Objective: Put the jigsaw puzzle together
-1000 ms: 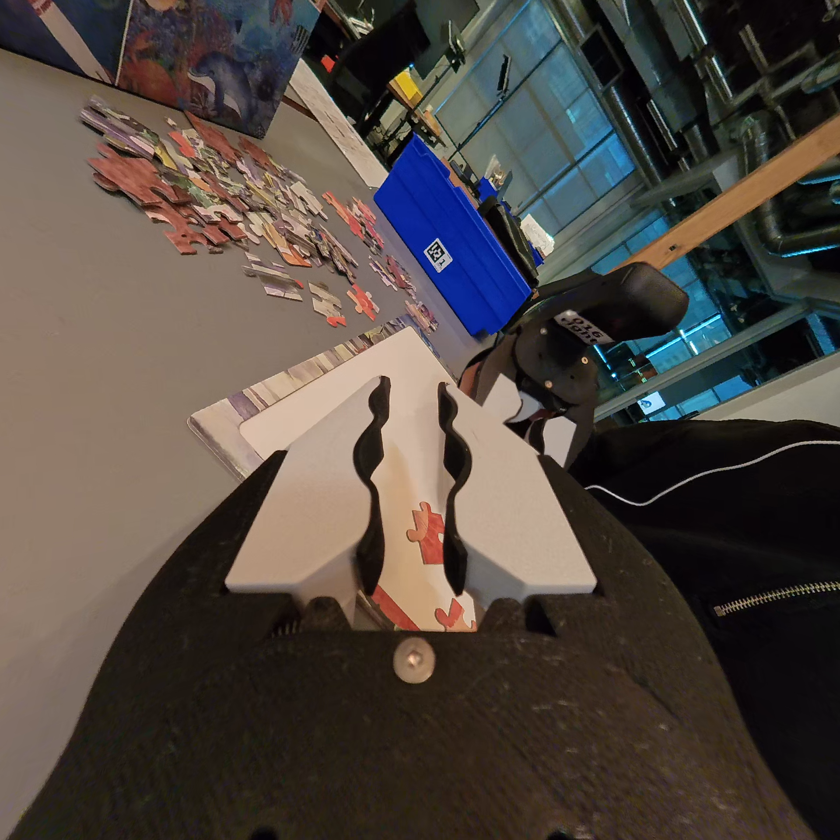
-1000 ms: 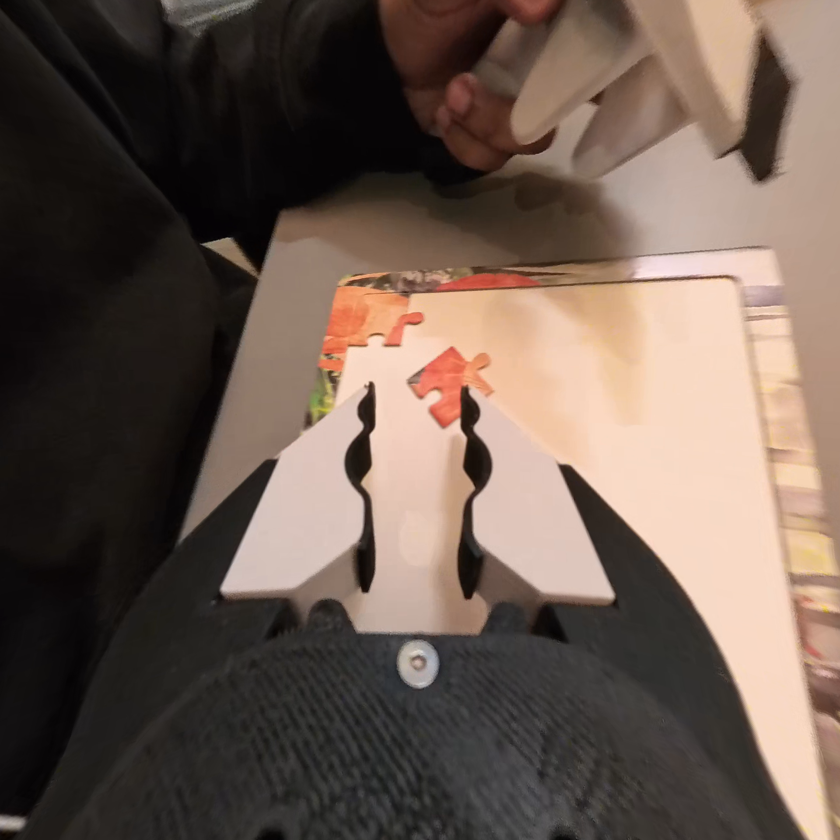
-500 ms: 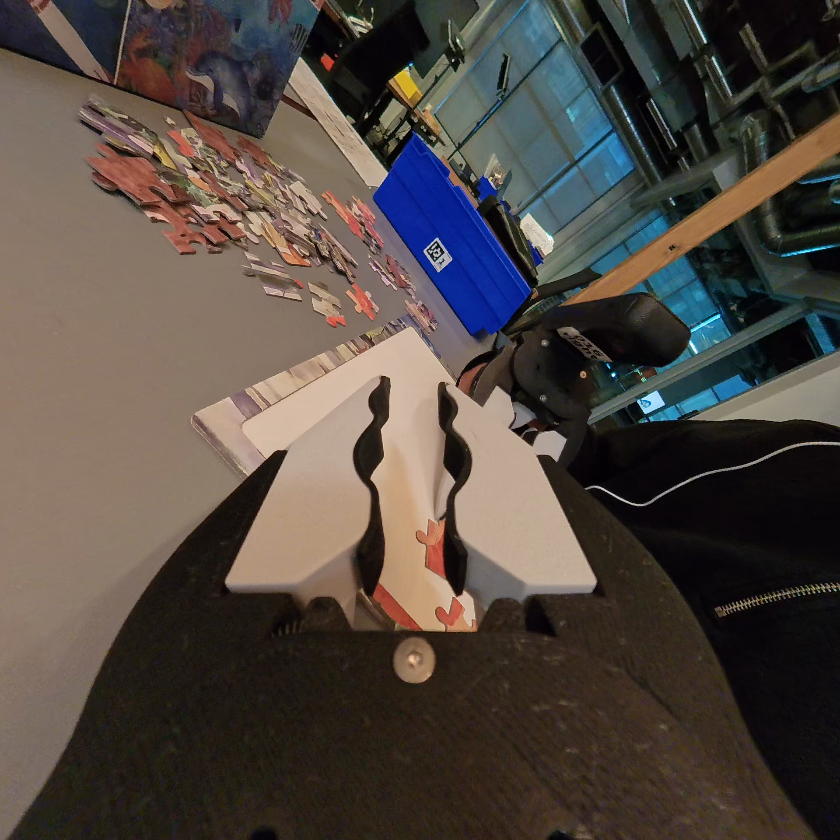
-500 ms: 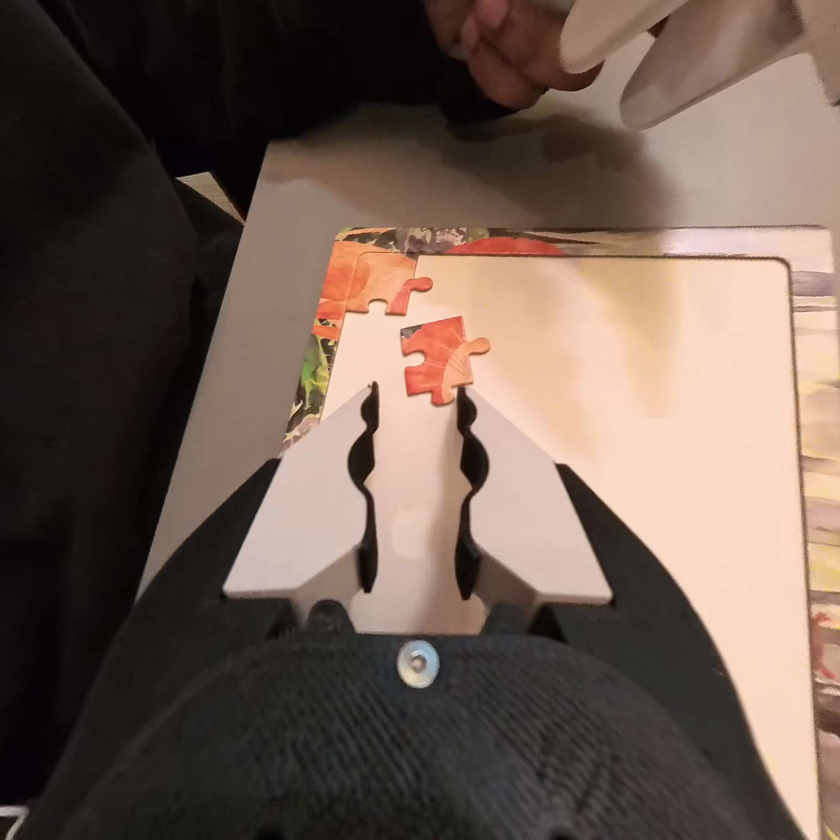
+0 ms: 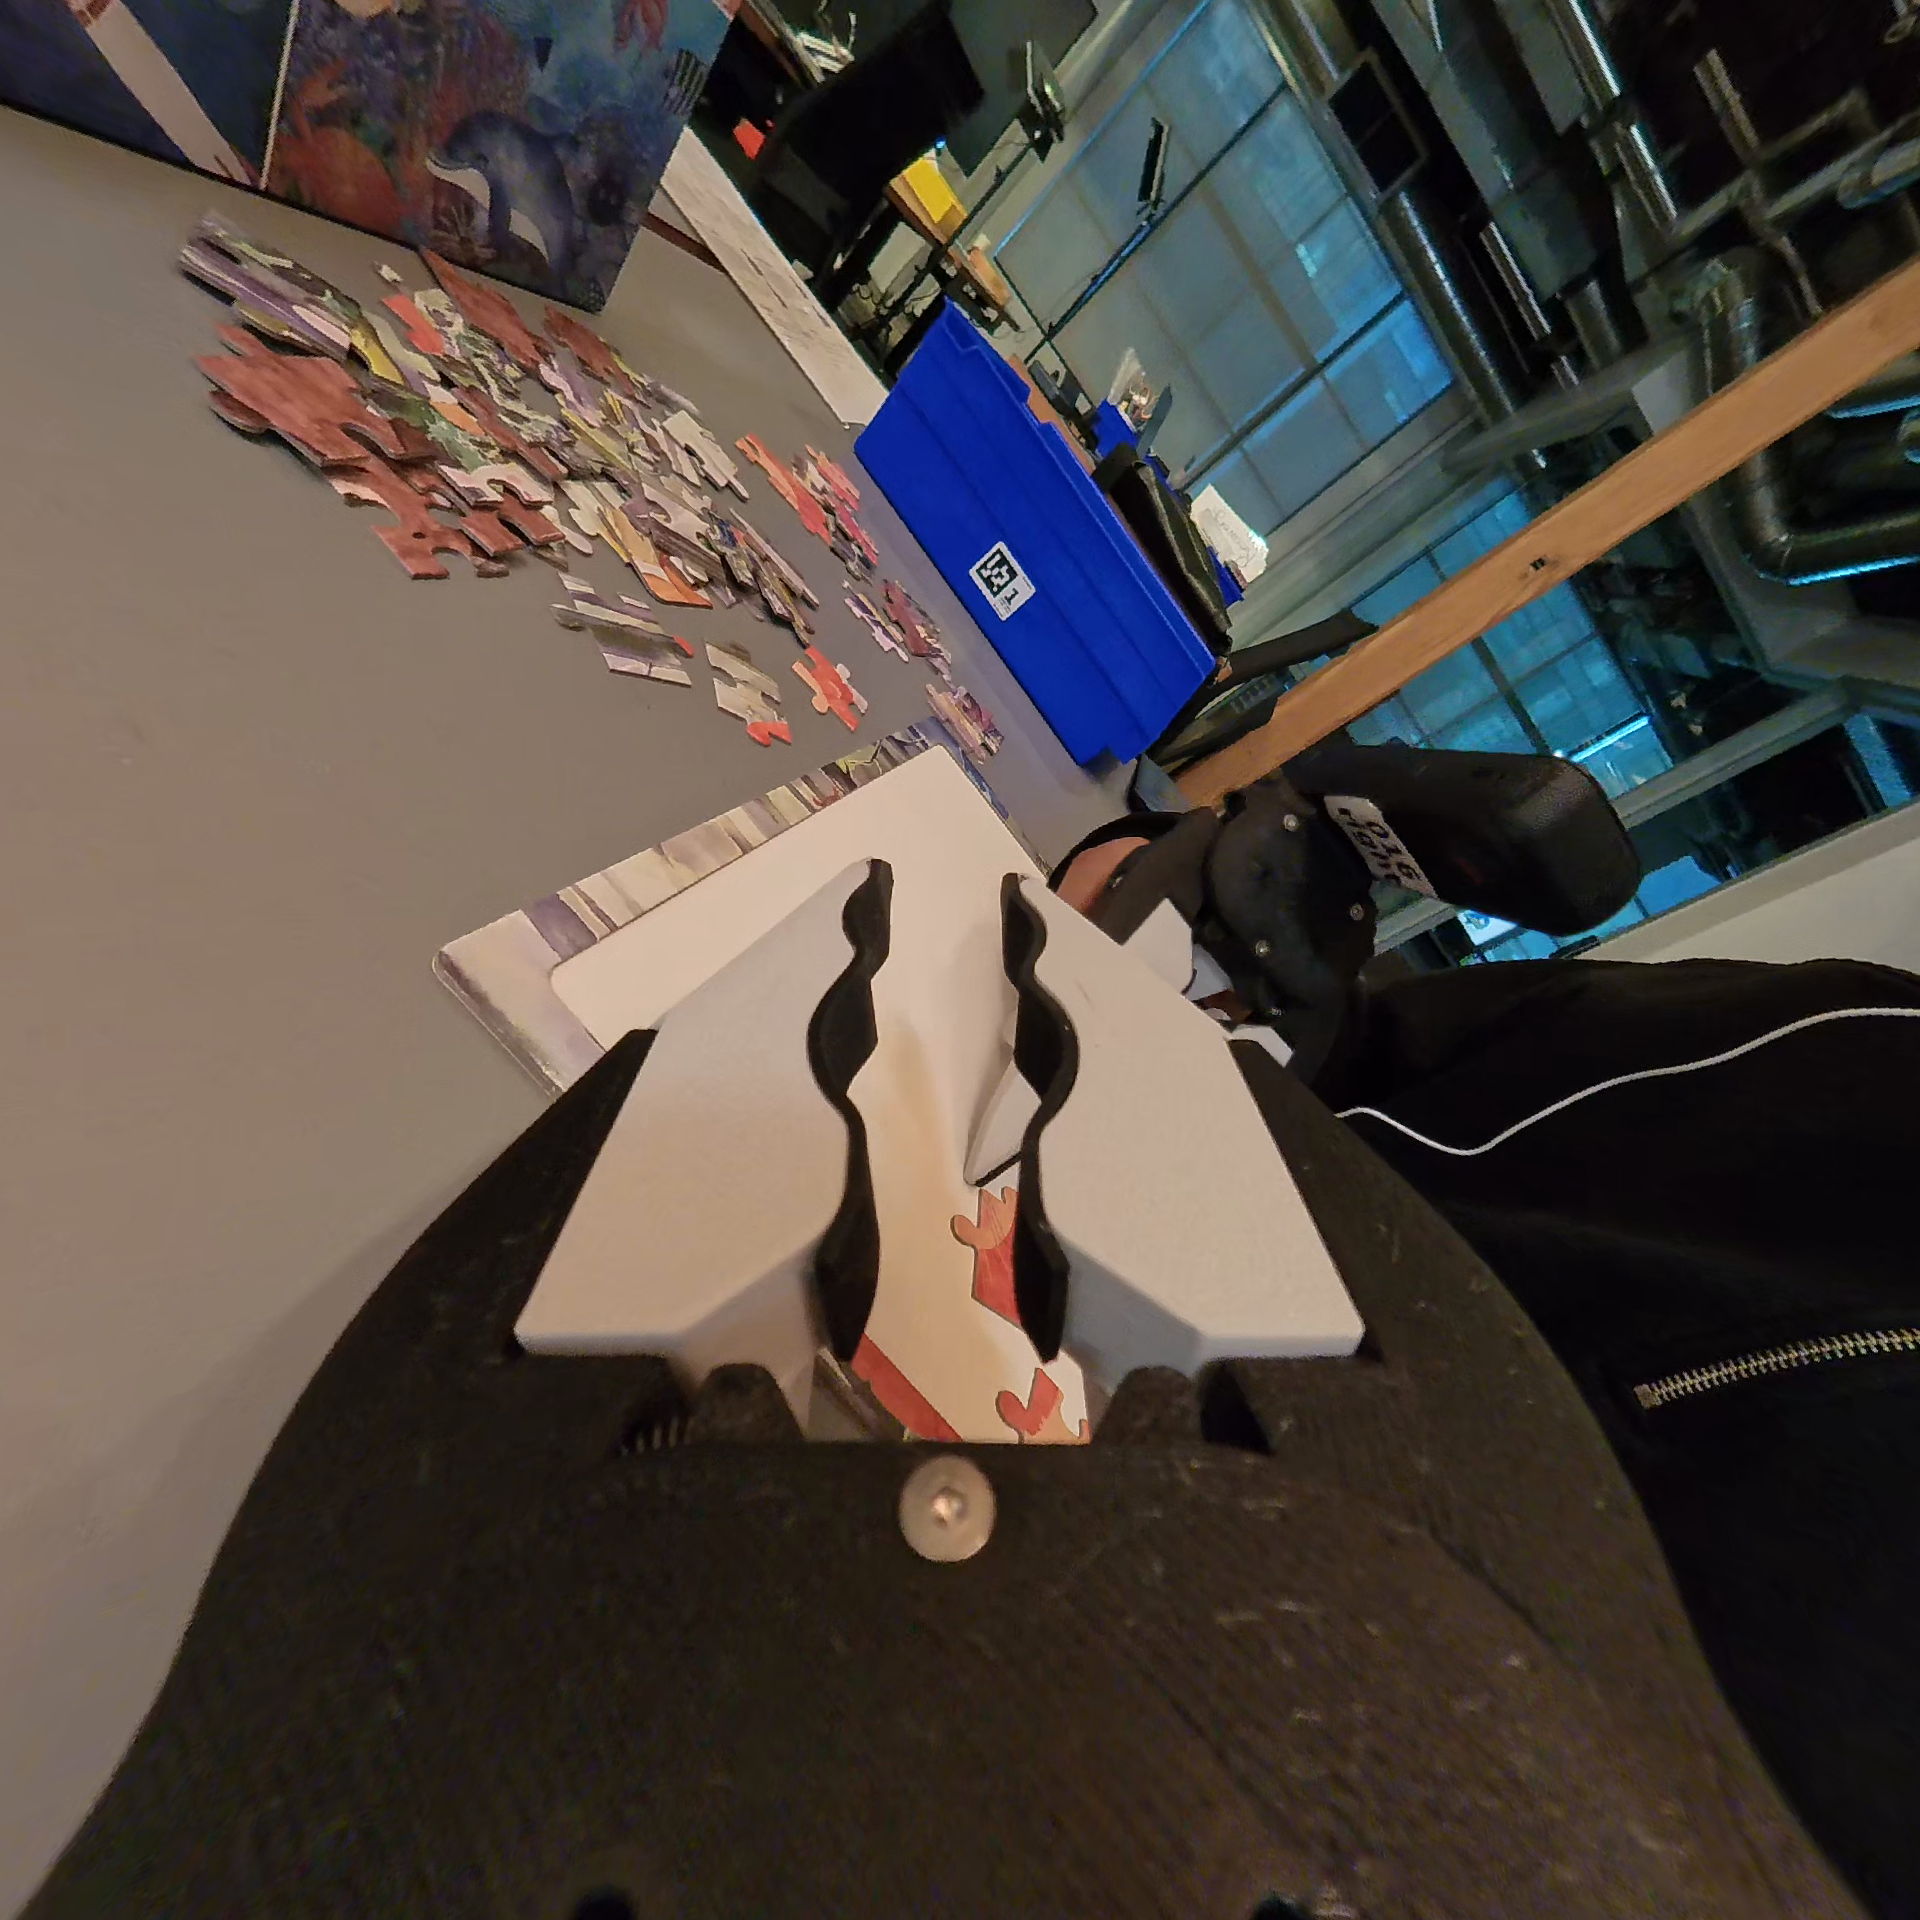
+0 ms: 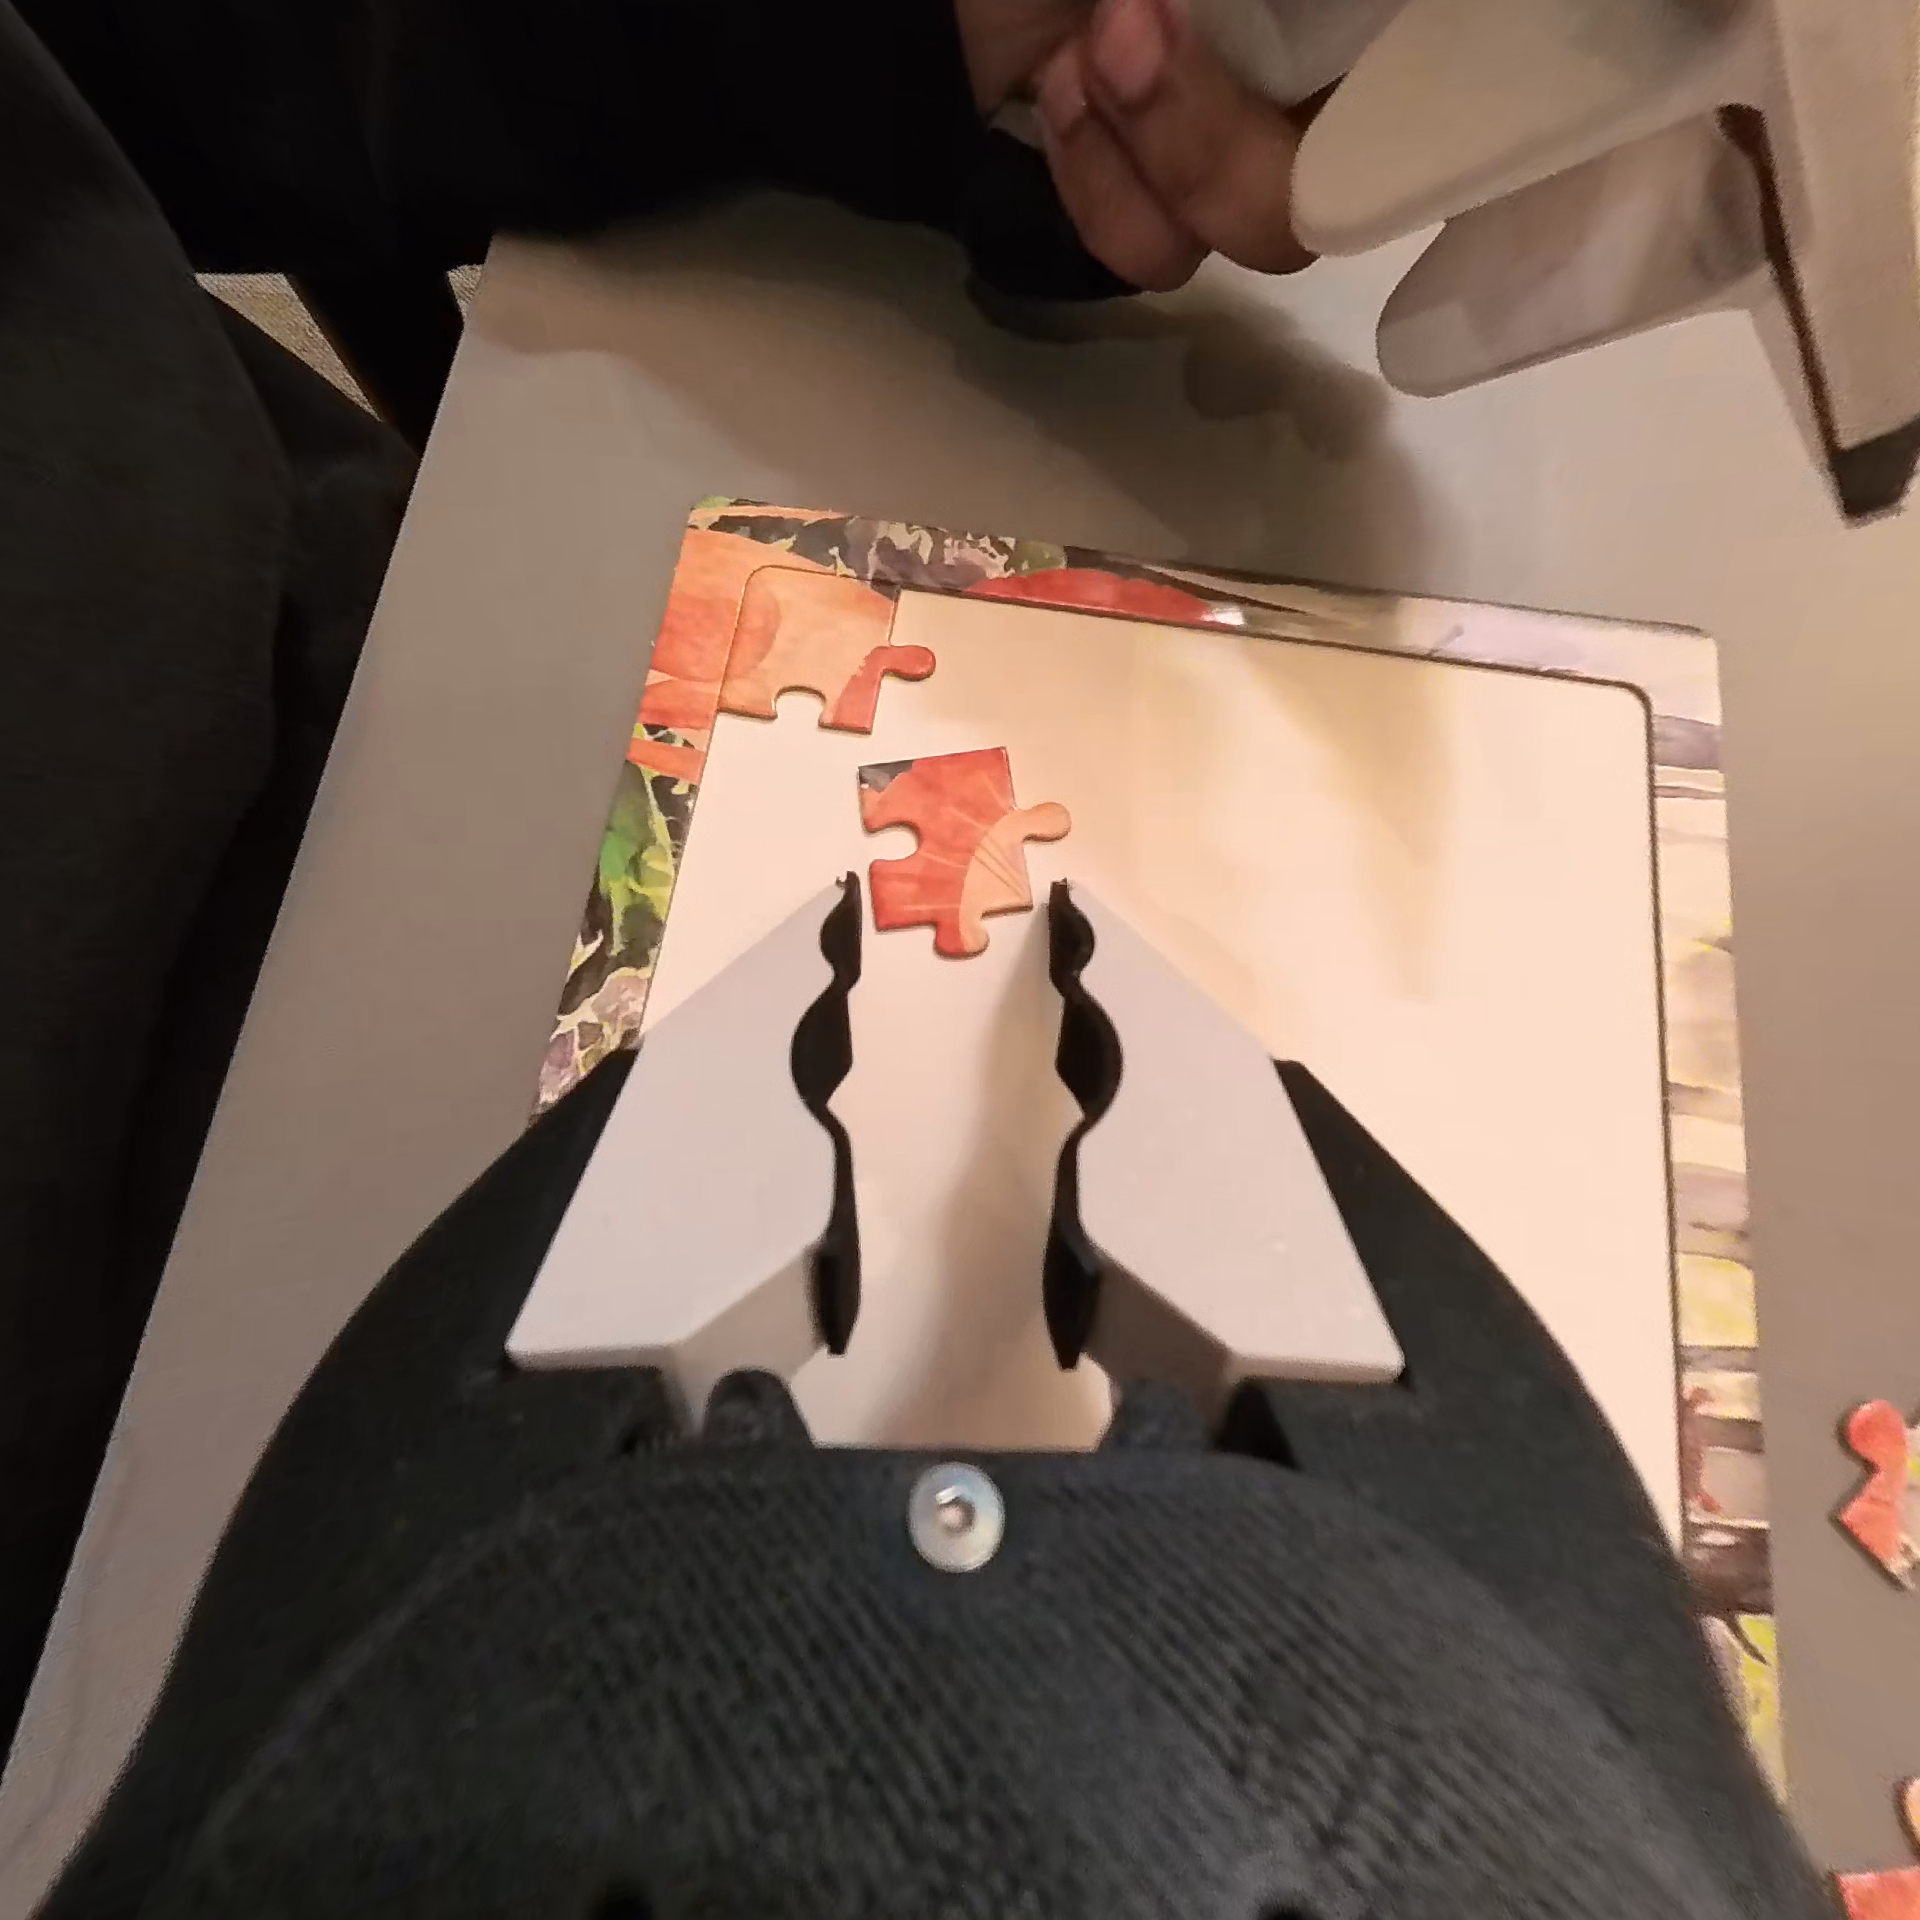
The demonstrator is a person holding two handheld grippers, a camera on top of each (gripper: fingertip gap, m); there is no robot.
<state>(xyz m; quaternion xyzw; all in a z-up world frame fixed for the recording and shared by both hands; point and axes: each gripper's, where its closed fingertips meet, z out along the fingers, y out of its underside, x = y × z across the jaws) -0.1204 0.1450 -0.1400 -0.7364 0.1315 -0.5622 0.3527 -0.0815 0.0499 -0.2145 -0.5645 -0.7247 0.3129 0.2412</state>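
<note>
Right wrist view is showing the right gripper (image 6: 951, 894) hovering low over the puzzle tray (image 6: 1330, 862), its jaws spread with nothing between them, the tips sitting just below a loose orange piece (image 6: 951, 847) that is lying flat on the tray's blank white floor at frame centre. Up and to the left, 1 corner piece (image 6: 816, 660) is already sitting in the tray's upper-left corner, apart from the loose piece. At the upper right of this frame the left gripper (image 6: 1558, 208) is showing pale and blurred, with a hand (image 6: 1132, 177) wrapped around it, and 1 more red piece (image 6: 1886, 1496) is lying on the grey table (image 6: 343, 935) at the right edge. Left wrist view is giving what the other cannot: its own left gripper (image 5: 940, 883) is tilting over the tray (image 5: 623, 914) with jaws parted and empty, only slivers of the orange piece (image 5: 992, 1247) peeking through the gap, while a big scatter of unsorted pieces (image 5: 540, 468) is spreading across the upper left of the frame, a picture box (image 5: 457, 135) is standing behind it, and a blue bin (image 5: 1029, 551) is sitting toward the upper middle. Part of the right gripper (image 5: 1351, 894) is showing at mid-right in this view, beside a black sleeve (image 5: 1662, 1195).
</note>
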